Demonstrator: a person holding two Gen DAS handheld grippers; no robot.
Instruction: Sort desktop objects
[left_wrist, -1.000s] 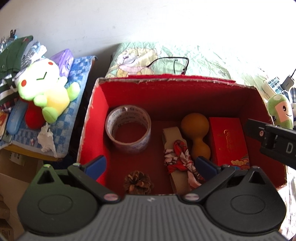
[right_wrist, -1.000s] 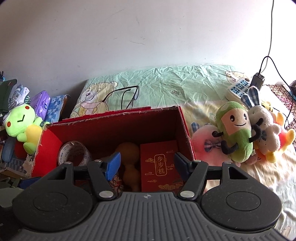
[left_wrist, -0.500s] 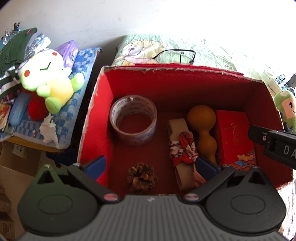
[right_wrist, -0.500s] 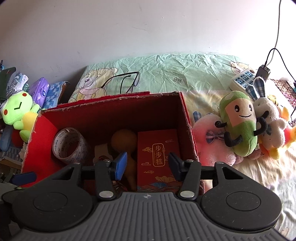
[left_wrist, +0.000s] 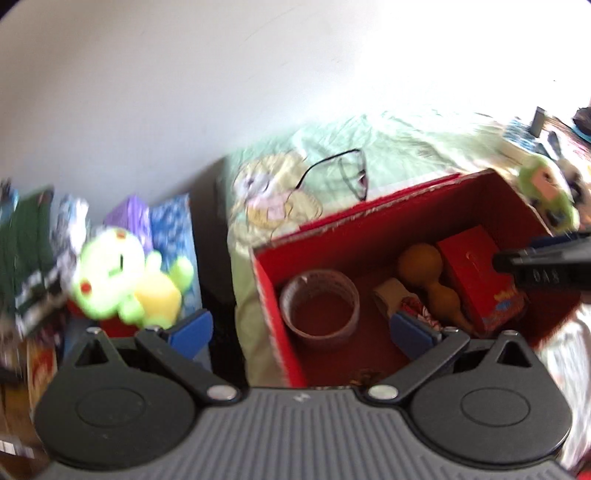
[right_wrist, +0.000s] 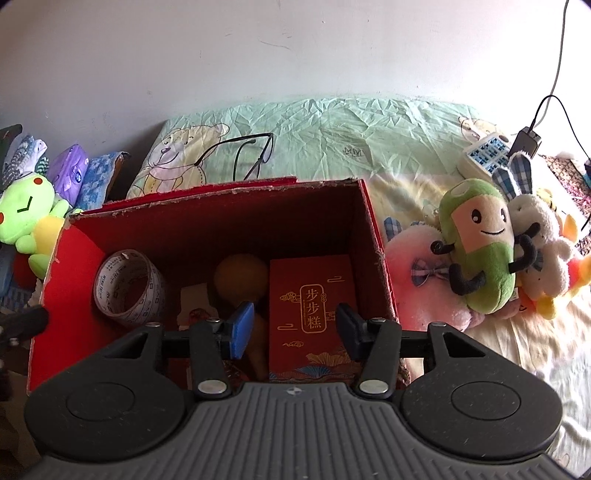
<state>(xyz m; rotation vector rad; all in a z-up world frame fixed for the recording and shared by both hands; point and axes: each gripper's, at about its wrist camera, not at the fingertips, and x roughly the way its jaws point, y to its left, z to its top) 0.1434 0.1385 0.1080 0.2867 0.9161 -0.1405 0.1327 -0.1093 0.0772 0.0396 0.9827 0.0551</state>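
A red cardboard box (right_wrist: 218, 210) (left_wrist: 273, 295) stands open on the bed. It holds a tape roll (right_wrist: 129, 291) (left_wrist: 319, 306), an orange gourd (right_wrist: 240, 273) (left_wrist: 428, 273), a red gift packet (right_wrist: 314, 306) (left_wrist: 476, 269) and a cloth-tied card (left_wrist: 402, 302). My right gripper (right_wrist: 293, 328) is open and empty above the box's near side, over the red packet. My left gripper (left_wrist: 301, 332) is open and empty, straddling the box's left wall; this view is blurred. Black glasses (right_wrist: 251, 151) (left_wrist: 347, 170) lie on the green sheet behind the box.
A green frog plush (right_wrist: 26, 225) (left_wrist: 122, 273) and folded cloths sit left of the box. A green bean plush (right_wrist: 476, 243), a pink plush (right_wrist: 424, 280) and a white rabbit plush lie right of it. A power strip (right_wrist: 487, 151) with cables is at far right.
My left gripper has swung left and tilted up, so the box sits to its right and the pine cone is out of sight. My right gripper has narrowed and moved closer over the box.
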